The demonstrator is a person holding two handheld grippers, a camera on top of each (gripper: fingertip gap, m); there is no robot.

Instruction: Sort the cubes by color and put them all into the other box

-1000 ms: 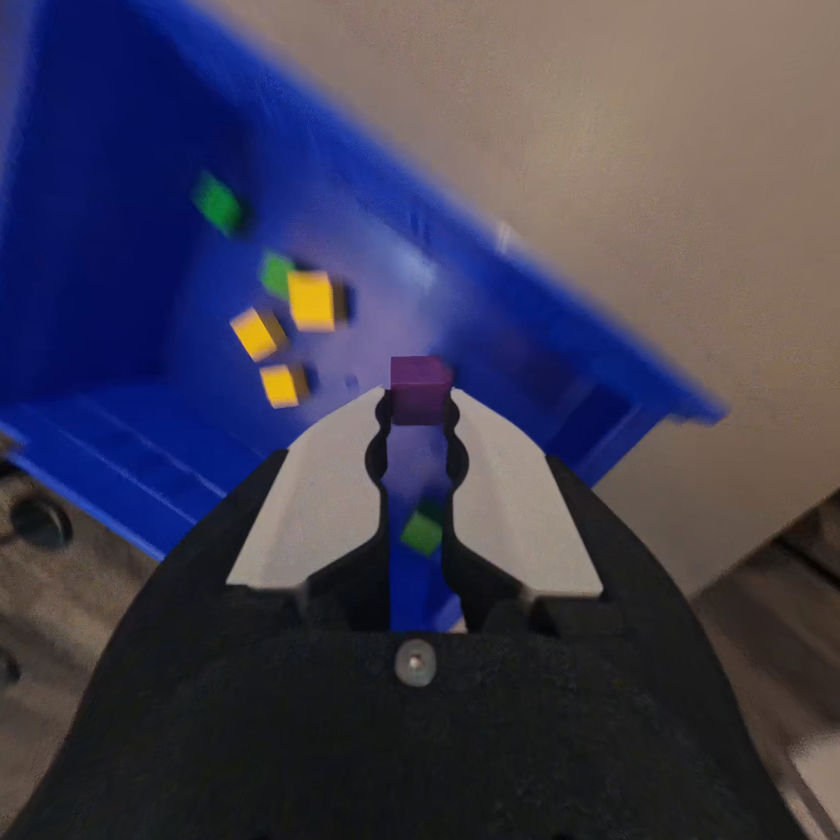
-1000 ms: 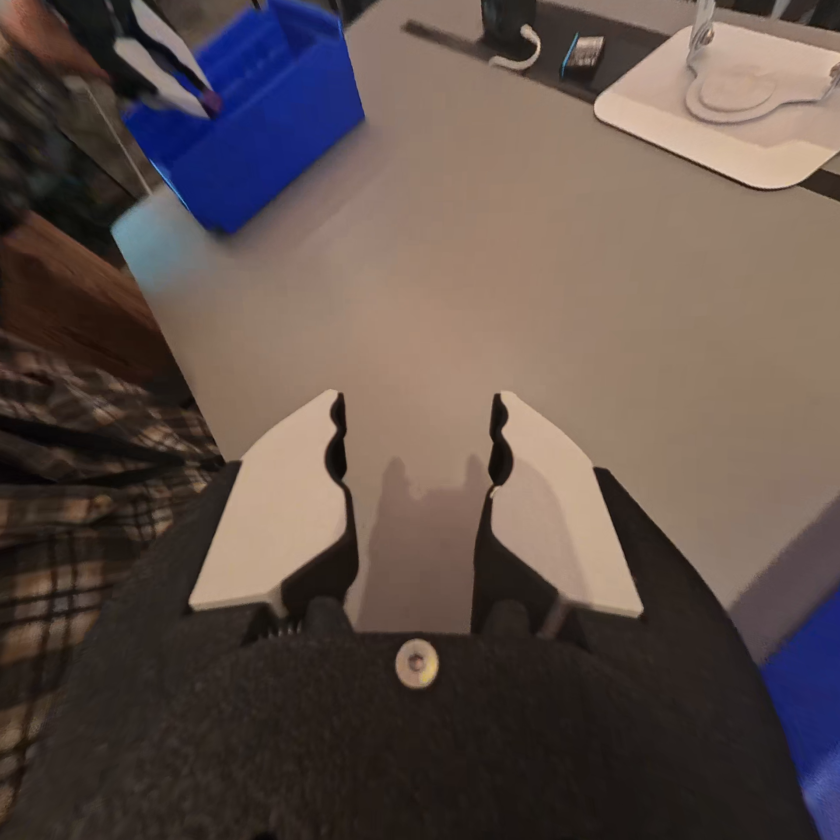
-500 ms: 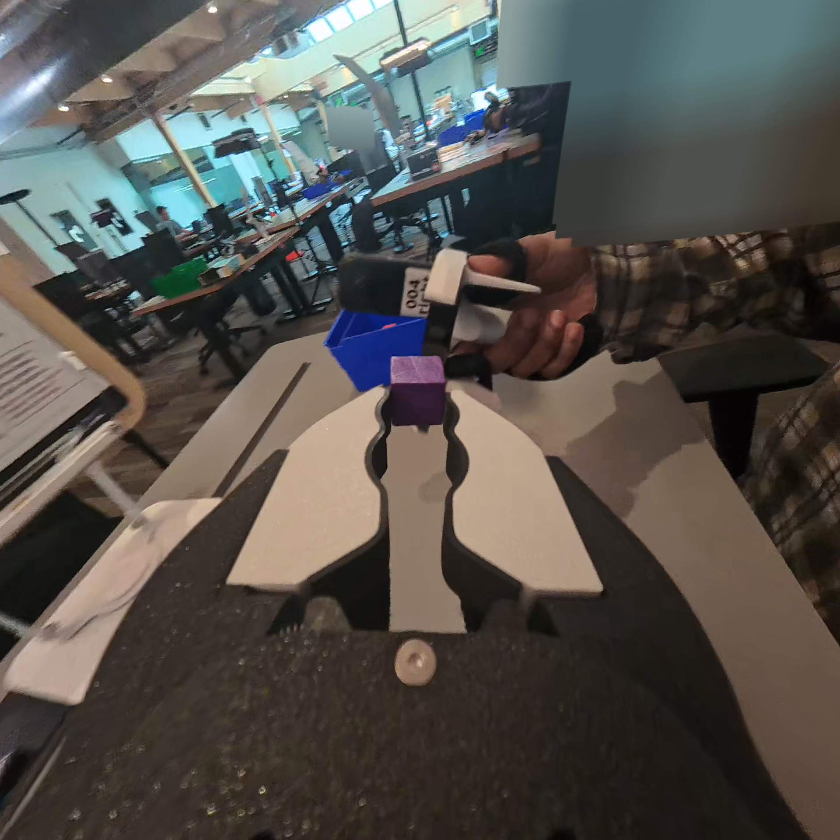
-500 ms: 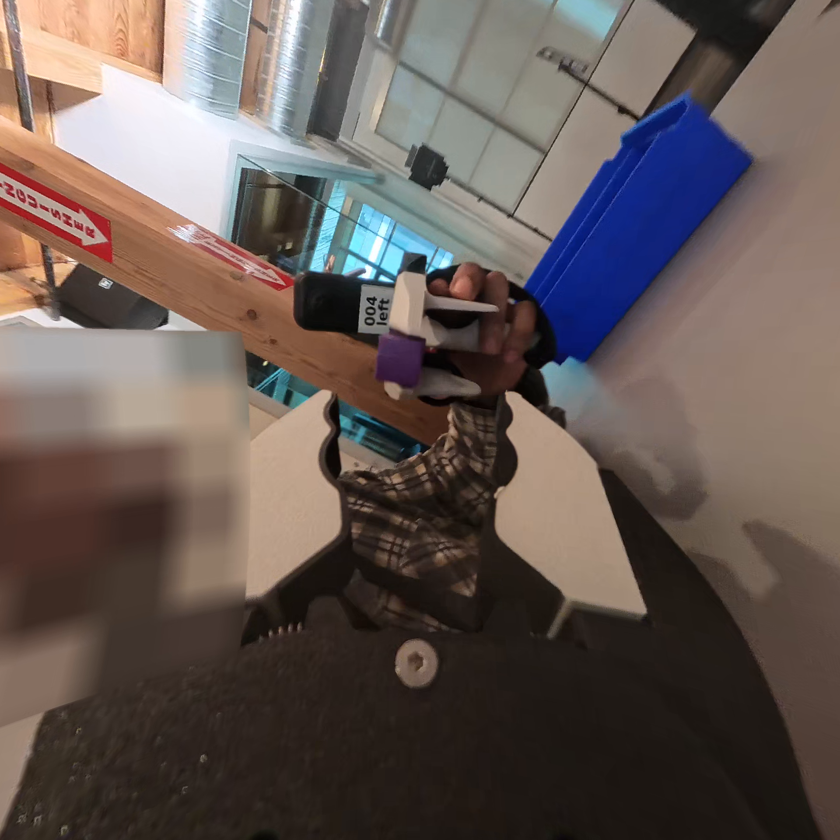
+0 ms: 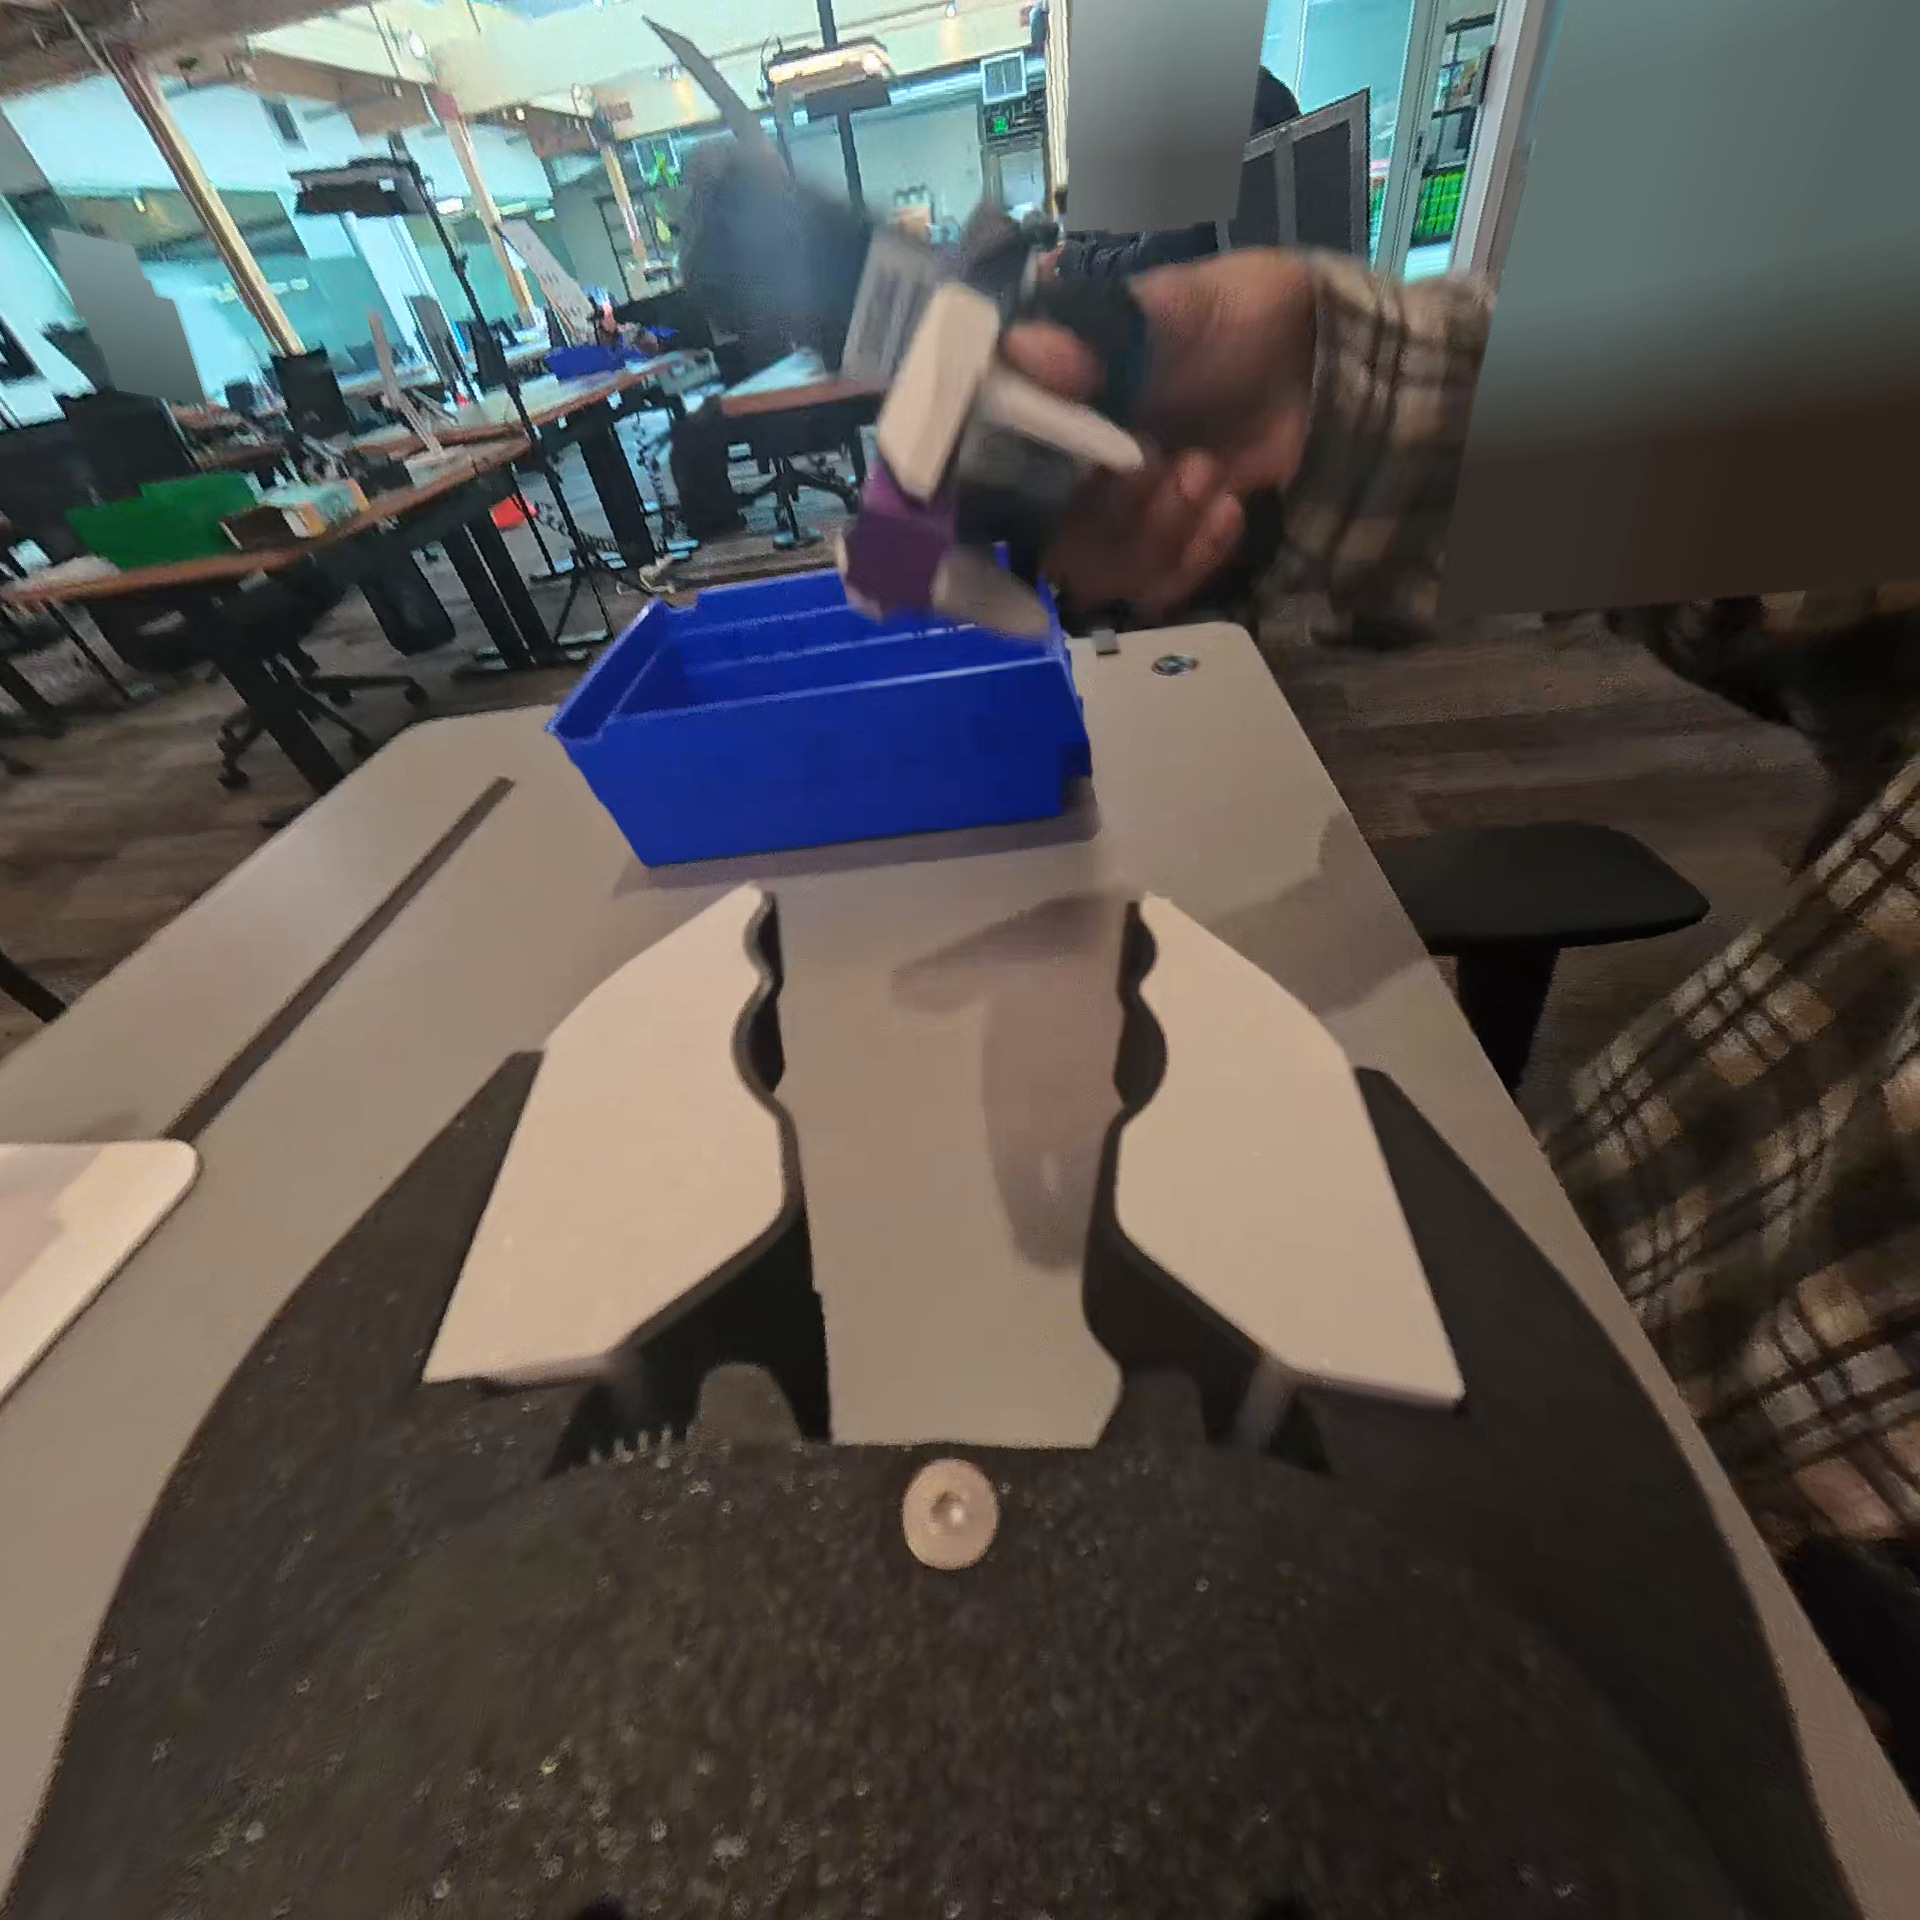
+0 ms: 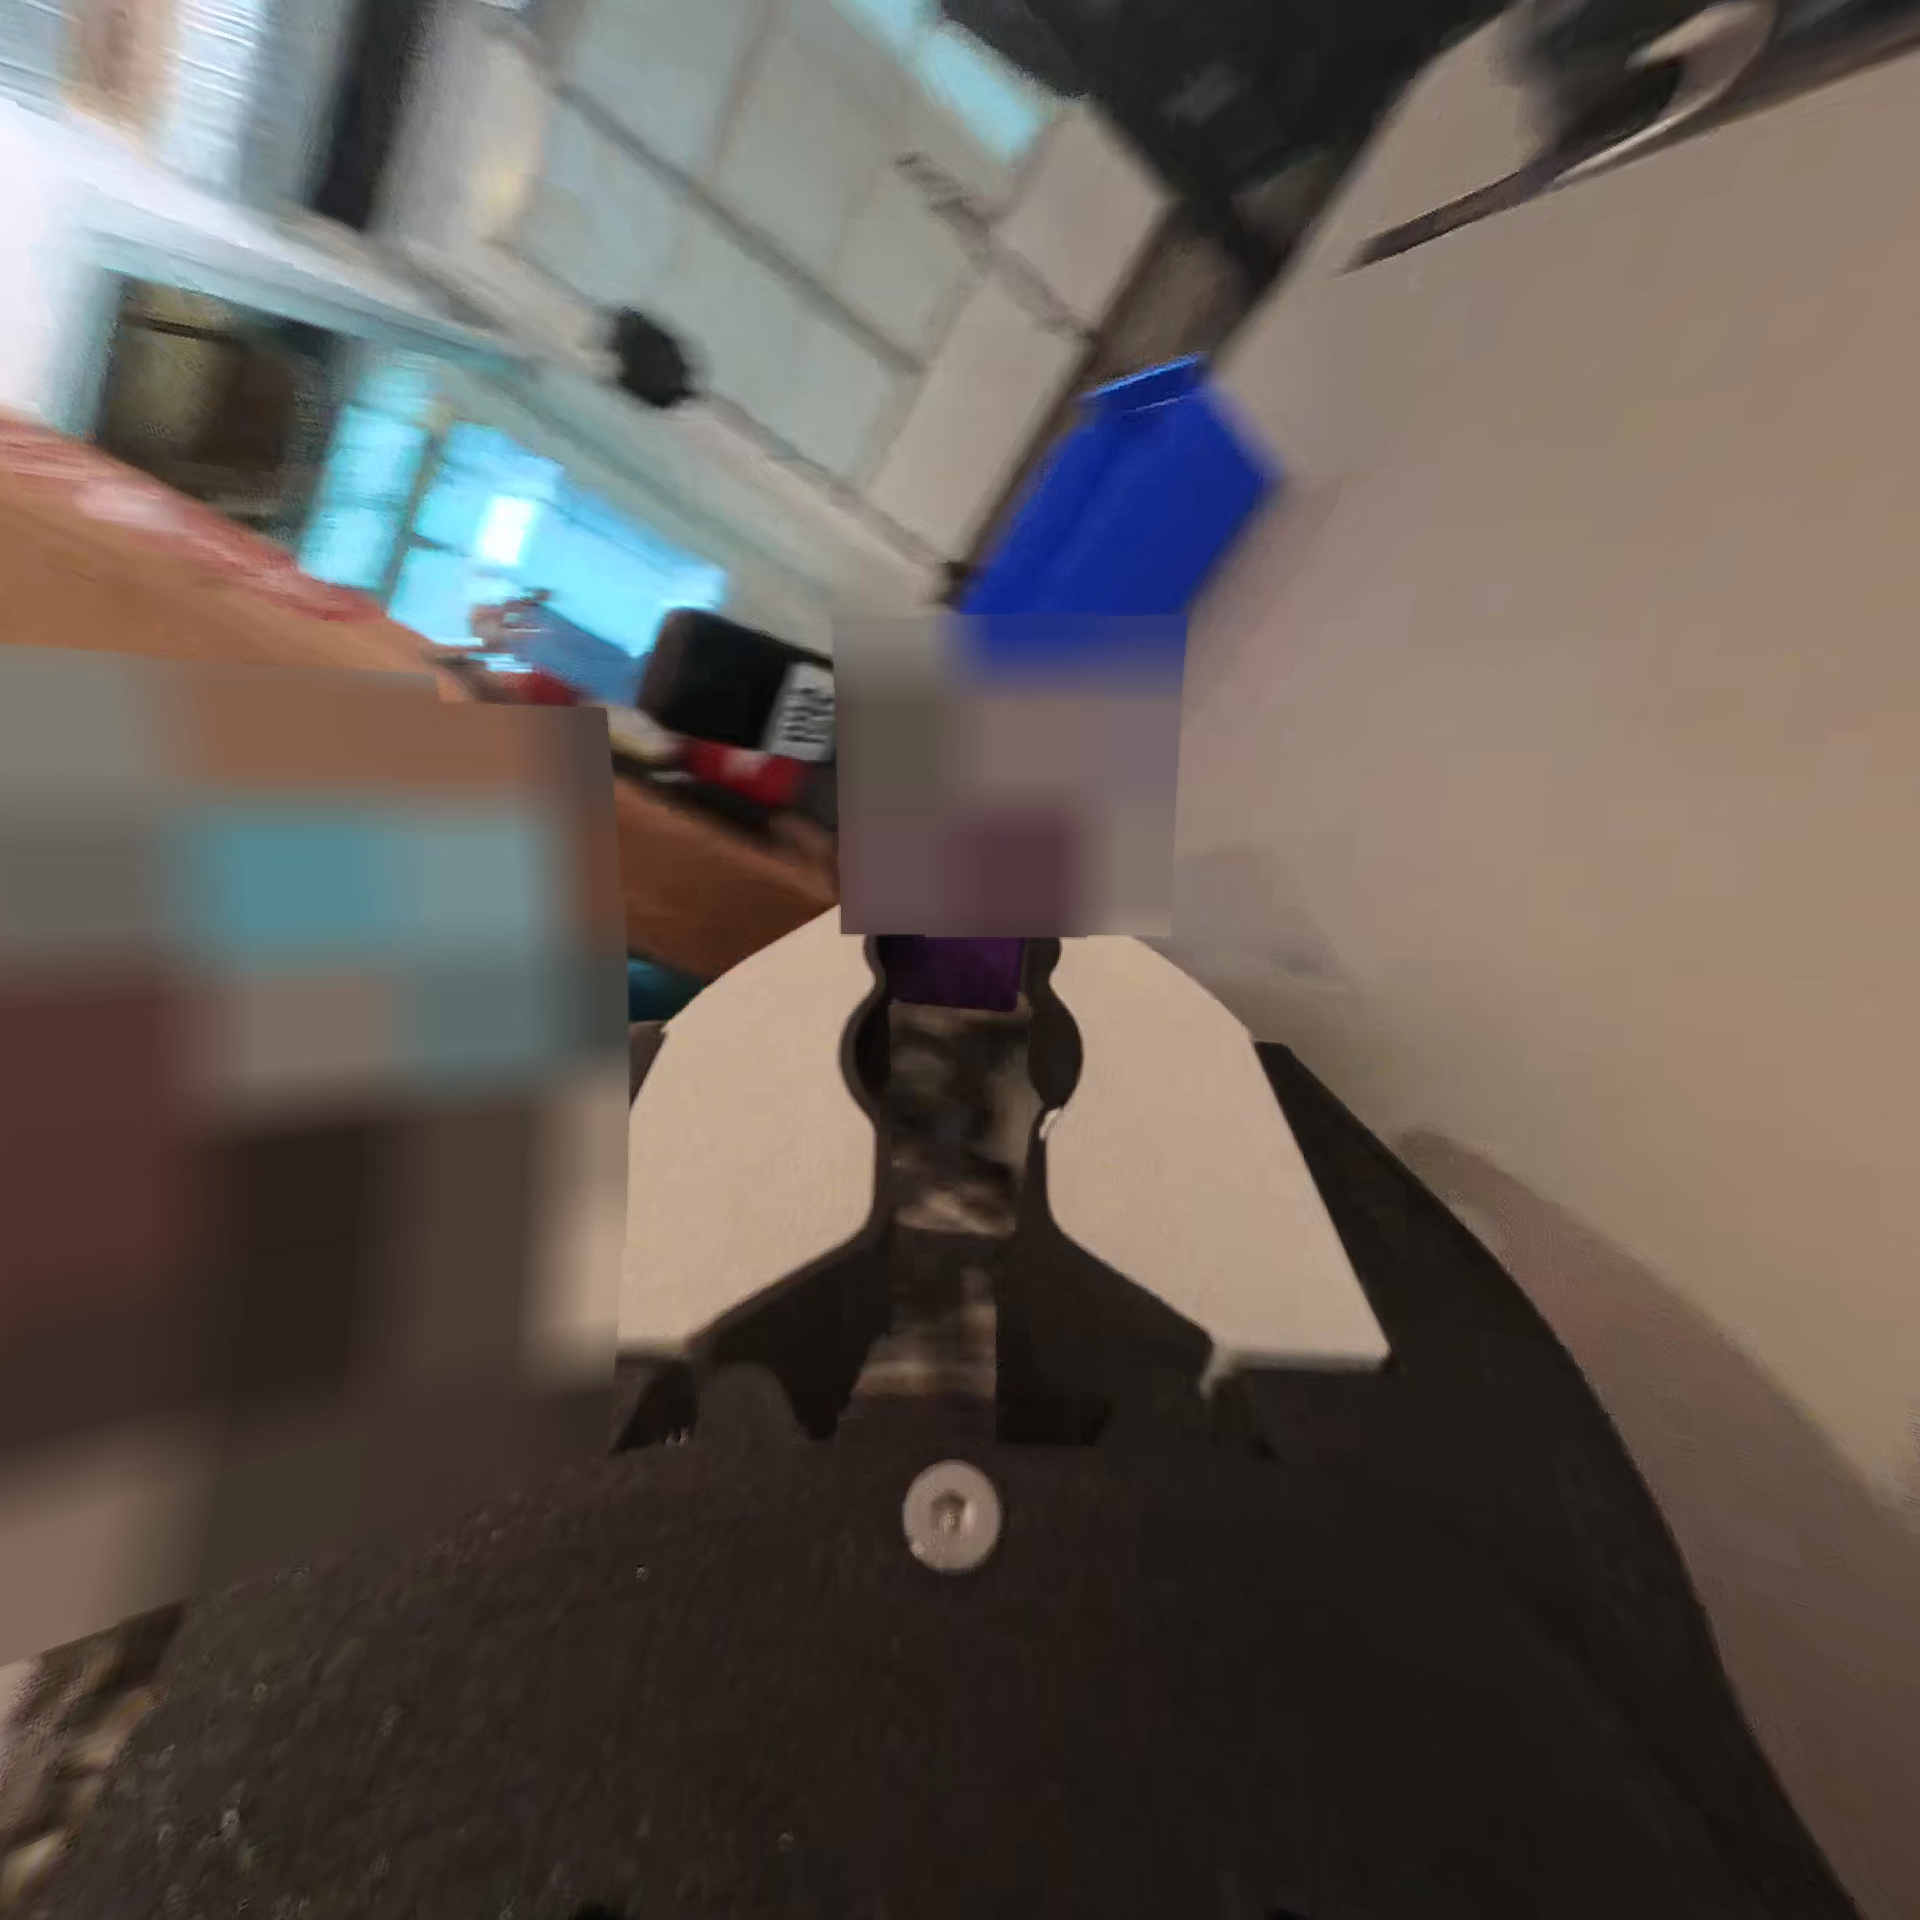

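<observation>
In the left wrist view my left gripper is open and empty above the grey table. Ahead of it stands a blue box with dividers; no cubes show inside it. My right gripper, held by a hand, hovers over that box's far right rim, shut on a purple cube. In the blurred right wrist view the right gripper is shut on the purple cube at its tips. A blue box stands farther off on the table.
A white pad lies at the table's left edge and a dark groove runs along the left side. A black chair armrest and a plaid sleeve are off the right edge.
The purple cube has passed from my left gripper to my right one. The left gripper has opened and drawn back; the right one has shut on the cube and moved over the blue box.
</observation>
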